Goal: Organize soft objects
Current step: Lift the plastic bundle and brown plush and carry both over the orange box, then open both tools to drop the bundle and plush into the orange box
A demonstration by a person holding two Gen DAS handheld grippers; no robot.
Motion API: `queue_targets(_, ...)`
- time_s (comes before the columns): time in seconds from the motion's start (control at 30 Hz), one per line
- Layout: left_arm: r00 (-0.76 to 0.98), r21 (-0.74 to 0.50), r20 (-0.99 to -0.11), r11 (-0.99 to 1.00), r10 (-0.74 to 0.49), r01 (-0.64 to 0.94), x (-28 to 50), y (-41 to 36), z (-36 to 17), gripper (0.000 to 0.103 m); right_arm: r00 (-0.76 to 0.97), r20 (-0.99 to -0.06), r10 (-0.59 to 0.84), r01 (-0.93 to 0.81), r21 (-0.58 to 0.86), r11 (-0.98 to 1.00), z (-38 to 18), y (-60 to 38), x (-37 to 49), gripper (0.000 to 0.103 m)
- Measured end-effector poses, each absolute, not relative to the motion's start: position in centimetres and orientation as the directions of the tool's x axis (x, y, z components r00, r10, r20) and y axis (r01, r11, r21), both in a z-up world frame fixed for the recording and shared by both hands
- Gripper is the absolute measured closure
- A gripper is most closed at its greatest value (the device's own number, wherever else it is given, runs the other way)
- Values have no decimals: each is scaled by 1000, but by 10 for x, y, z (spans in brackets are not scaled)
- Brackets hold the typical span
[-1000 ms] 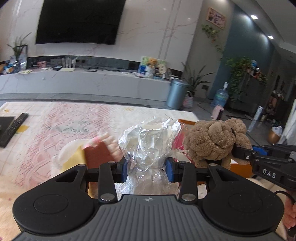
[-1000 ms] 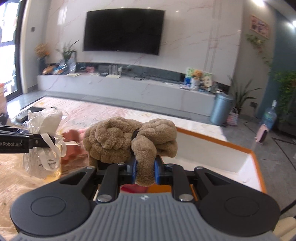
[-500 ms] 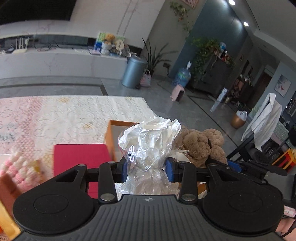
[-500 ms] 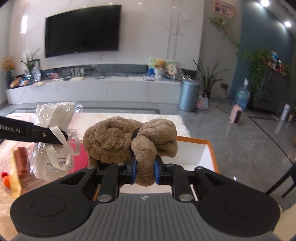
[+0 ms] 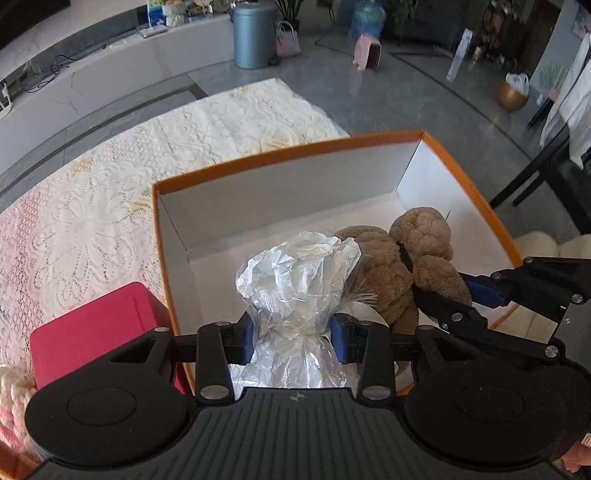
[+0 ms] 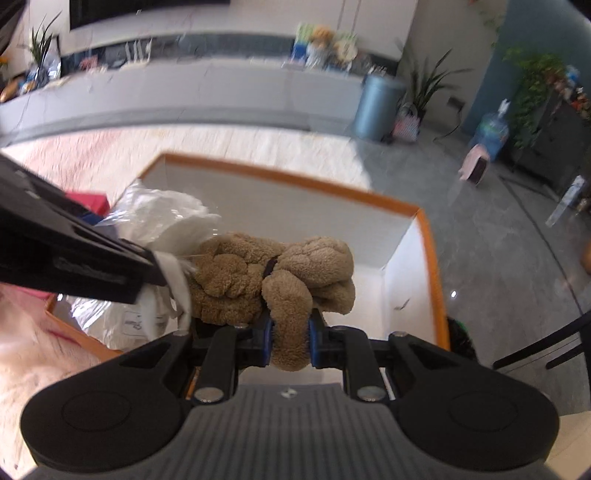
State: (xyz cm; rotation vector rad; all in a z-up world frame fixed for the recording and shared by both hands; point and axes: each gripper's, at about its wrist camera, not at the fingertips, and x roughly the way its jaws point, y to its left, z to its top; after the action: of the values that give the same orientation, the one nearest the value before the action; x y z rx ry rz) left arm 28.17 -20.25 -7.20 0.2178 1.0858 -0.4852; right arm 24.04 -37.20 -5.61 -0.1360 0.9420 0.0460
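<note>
My left gripper (image 5: 293, 338) is shut on a crinkled clear plastic bag (image 5: 299, 273) with white stuff inside, held over the near-left part of an orange-rimmed box (image 5: 295, 149) with a white inside. My right gripper (image 6: 290, 341) is shut on a limb of a knotted brown plush toy (image 6: 273, 277), which hangs over the same box (image 6: 430, 258). In the left wrist view the brown plush toy (image 5: 410, 262) and the right gripper (image 5: 465, 295) sit just right of the bag. In the right wrist view the plastic bag (image 6: 166, 218) touches the toy's left side.
A red block (image 5: 96, 328) lies left of the box on a lace tablecloth (image 5: 110, 177). A pink-and-white knitted thing (image 5: 11, 391) shows at the far left edge. Beyond the table are a grey bin (image 5: 255, 33), a grey floor and dark chair legs (image 5: 532, 173).
Both grippers have swung to the right and tilted downward with their loads, from over the tablecloth to over the open box. The TV wall has slid out of the top of both views.
</note>
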Motion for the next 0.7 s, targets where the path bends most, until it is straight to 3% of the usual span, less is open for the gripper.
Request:
queue_targets(0.3,355,24,-915,856,-189,516,285,-218,-94,56,486,-873,35,-133,-35,990,-84,-370,256,83)
queue_targets(0.5,367,42,-913,854,-178,518,281,-218,-97,42,462,-886,35,-151,-40,988,-87,-366,260,80)
queue_targets(0.63,402,56,-898,860,-179,507,277,-214,-91,29,456,-889,20,-159,-59,985,-85,-366,264,74)
queue_targets(0.7,418,51,-888,864,-190,500,275,-211,-86,28,461,-887,4,-156,-76,985,-83,-367,264,67)
